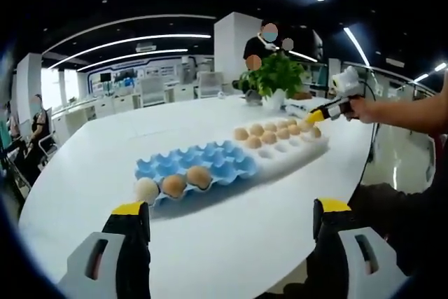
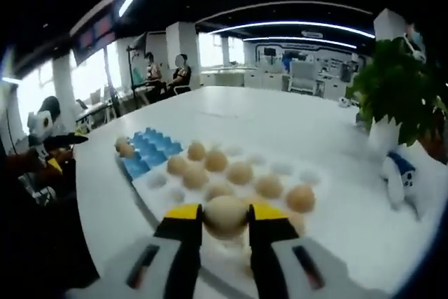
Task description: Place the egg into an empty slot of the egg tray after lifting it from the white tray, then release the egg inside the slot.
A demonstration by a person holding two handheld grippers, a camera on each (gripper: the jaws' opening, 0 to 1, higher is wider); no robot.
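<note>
Right gripper view had the pale tan egg pinched between your right gripper's yellow-tipped jaws, closed snug on its two sides, the egg riding just above the near edge of the white foam tray with its remaining brown eggs. From there the blue moulded egg tray lay ahead and to the left, beyond the white one, so that was your heading. Your left gripper was parked low at the table edge, jaws spread wide on nothing, nearer the blue tray's filled end.
</note>
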